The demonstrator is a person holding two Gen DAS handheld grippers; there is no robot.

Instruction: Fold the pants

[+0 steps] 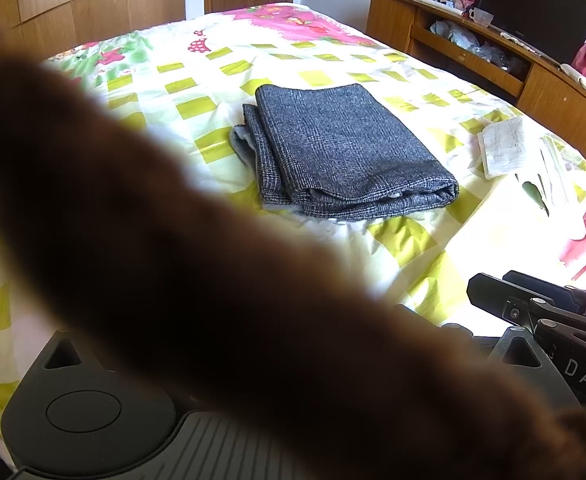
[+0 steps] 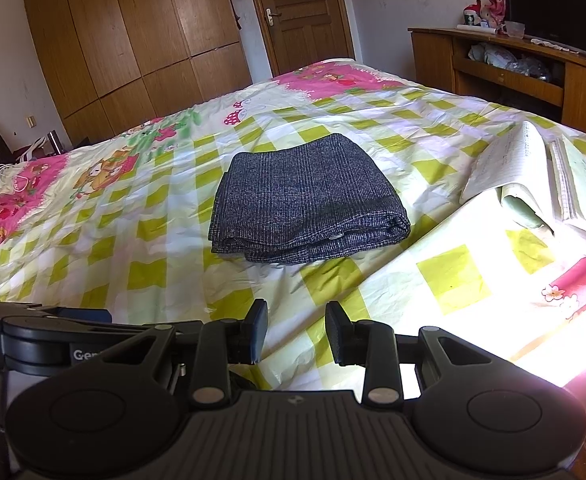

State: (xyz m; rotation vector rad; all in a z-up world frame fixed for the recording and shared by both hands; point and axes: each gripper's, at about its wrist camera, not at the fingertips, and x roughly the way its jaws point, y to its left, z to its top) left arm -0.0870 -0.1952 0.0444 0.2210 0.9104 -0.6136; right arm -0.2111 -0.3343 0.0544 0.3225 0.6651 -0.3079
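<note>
So the right gripper [image 2: 296, 332] has its two black fingers [image 2: 257, 330] parted with a clear gap and nothing between them, just hanging over the near edge of the bed, not touching anything. The left gripper is a different story: in its own camera a big blurry brown furry thing [image 1: 213, 280], maybe a sleeve, cuts right across the frame and hides the fingers, so I honestly can't tell if they're open or closed; only its grey ribbed body shows at the bottom. Part of the right gripper's black arm shows at that view's right edge [image 1: 541, 312]. Further out, the dark grey checked woven pants [image 2: 305, 204] are lying folded into a neat thick rectangle in the middle of the bed, well apart from both grippers, with the stacked folded edges facing the cameras. They're sitting on the yellow-green and white checked bedspread with pink cartoon borders [image 2: 449, 276]. Off to the right on the bed there's an open lined paper notebook [image 2: 533, 184], near the pants but not touching them. Behind that stands a brown wooden TV cabinet [image 2: 581, 92], and at the back a wooden wardrobe [image 2: 133, 32].
</note>
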